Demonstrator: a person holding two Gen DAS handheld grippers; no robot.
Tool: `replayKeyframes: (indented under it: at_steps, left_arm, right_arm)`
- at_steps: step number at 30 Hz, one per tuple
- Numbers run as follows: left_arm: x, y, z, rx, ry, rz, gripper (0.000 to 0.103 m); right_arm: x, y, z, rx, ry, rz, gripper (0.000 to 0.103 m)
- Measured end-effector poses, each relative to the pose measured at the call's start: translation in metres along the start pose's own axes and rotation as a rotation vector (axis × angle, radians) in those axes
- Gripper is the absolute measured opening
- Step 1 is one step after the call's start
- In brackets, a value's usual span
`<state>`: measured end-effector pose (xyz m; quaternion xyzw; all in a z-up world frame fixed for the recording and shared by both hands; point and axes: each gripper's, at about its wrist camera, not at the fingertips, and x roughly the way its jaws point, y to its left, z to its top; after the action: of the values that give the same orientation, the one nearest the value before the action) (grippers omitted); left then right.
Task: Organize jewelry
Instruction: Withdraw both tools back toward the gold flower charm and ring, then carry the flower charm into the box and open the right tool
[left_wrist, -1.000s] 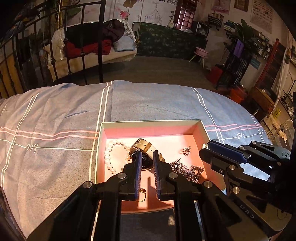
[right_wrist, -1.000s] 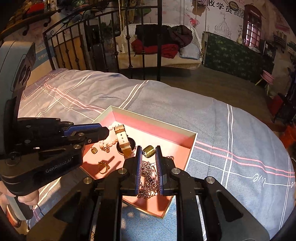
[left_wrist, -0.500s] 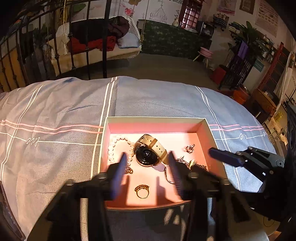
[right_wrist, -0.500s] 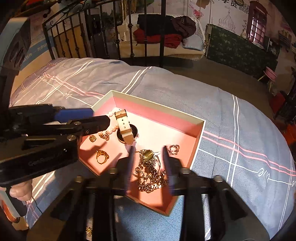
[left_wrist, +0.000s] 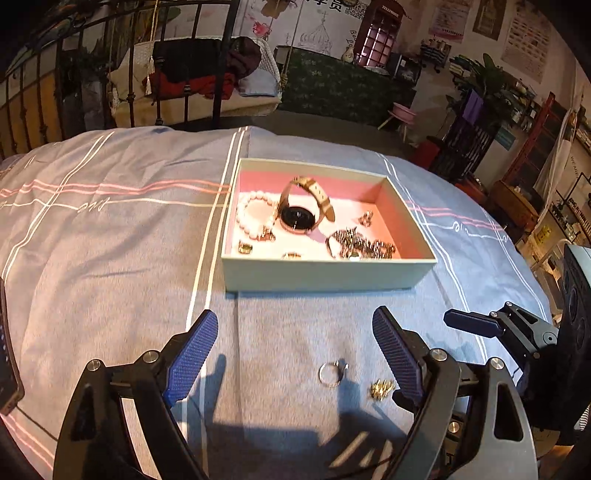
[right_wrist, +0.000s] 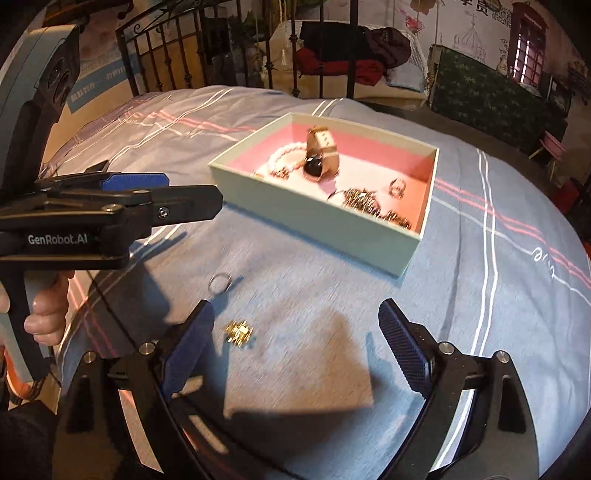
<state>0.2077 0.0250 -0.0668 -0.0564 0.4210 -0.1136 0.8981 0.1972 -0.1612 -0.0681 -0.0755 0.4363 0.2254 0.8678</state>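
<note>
A blue-grey bedspread (left_wrist: 110, 229) with white and pink stripes covers the bed, and on it sits a pale box (left_wrist: 325, 275) with a pink lining. Inside the box lie a watch (left_wrist: 301, 210) with a tan strap, a pearl bracelet (left_wrist: 251, 214) just left of it, a tangle of chain (left_wrist: 364, 245) toward the right, and a few small gold pieces near the front wall.

The left gripper (left_wrist: 295, 354) hangs over the bedspread in front of the box, well short of it; its jaws have just been opening and now stand wide, with nothing pressed between the blue pads. The right gripper (right_wrist: 297, 347) is likewise over the cloth near the box's corner, its jaws also just opened and spread wide, holding nothing. A hand (right_wrist: 46, 314) grips the left tool's handle at the edge of the right wrist view.

Two loose pieces lie on the cloth outside the box. A thin silver ring (left_wrist: 330, 373) rests flat between the left gripper's fingers, nearer the right one. A small gold earring (left_wrist: 382, 389) lies just beside that right finger's inner face. In the right wrist view the gold earring (right_wrist: 238, 332) sits just inside the left finger, and the silver ring (right_wrist: 220, 283) lies beyond it, ahead of the fingertip.
</note>
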Motion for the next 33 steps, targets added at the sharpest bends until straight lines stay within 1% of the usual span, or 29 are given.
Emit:
replayKeyframes:
  at_steps: [2,5,7,8,9,10,12,13,14,15,16,17,18,19,21,29,33]
  left_arm:
    - [-0.001,-0.001,-0.014,0.021,0.021,0.002,0.084]
    - [0.001,-0.001,-0.033,0.069,0.042,0.043,0.084]
    - [0.004,-0.001,-0.039,0.085,0.062,0.058,0.082]
    - [0.006,0.000,-0.040,0.092,0.070,0.063,0.079]
    - [0.007,0.001,-0.041,0.096,0.073,0.068,0.073]
    - [0.010,0.003,-0.041,0.096,0.079,0.067,0.070]
    - [0.014,0.006,-0.041,0.089,0.098,0.061,0.058]
    - [0.016,0.007,-0.041,0.082,0.106,0.053,0.055]
    - [0.019,0.008,-0.040,0.078,0.115,0.044,0.048]
    - [0.021,0.009,-0.039,0.074,0.122,0.042,0.044]
    - [0.022,0.010,-0.039,0.072,0.120,0.040,0.043]
    - [0.023,0.009,-0.038,0.073,0.116,0.042,0.039]
    - [0.023,0.008,-0.038,0.075,0.115,0.044,0.033]
    - [0.023,0.007,-0.037,0.075,0.115,0.040,0.031]
    - [0.022,0.006,-0.035,0.072,0.113,0.027,0.024]
    - [0.021,-0.005,-0.033,0.086,0.113,0.012,0.024]
    - [0.019,-0.010,-0.026,0.091,0.101,0.005,0.024]
  right_arm:
    - [0.001,0.009,-0.011,-0.013,0.023,0.005,0.090]
    - [0.007,0.019,-0.019,-0.036,0.048,0.004,0.088]
    - [0.013,0.023,-0.019,-0.040,0.060,0.008,0.083]
    - [0.015,0.024,-0.018,-0.041,0.066,0.015,0.082]
    - [0.017,0.026,-0.017,-0.042,0.069,0.022,0.079]
    - [0.019,0.028,-0.016,-0.044,0.069,0.027,0.079]
    - [0.022,0.031,-0.014,-0.048,0.066,0.030,0.077]
    - [0.023,0.032,-0.013,-0.049,0.062,0.035,0.073]
    - [0.024,0.033,-0.012,-0.050,0.060,0.042,0.072]
    - [0.025,0.033,-0.010,-0.051,0.058,0.044,0.065]
    - [0.025,0.033,-0.009,-0.052,0.053,0.049,0.048]
    - [0.024,0.033,-0.009,-0.050,0.049,0.057,0.040]
    - [0.023,0.033,-0.009,-0.046,0.046,0.067,0.022]
    - [0.023,0.031,-0.009,-0.039,0.046,0.078,0.018]
    - [0.021,0.031,-0.009,-0.031,0.046,0.082,0.018]
    - [0.013,0.025,-0.013,-0.004,0.033,0.084,0.018]
    - [0.009,0.018,-0.011,0.015,0.025,0.084,0.018]
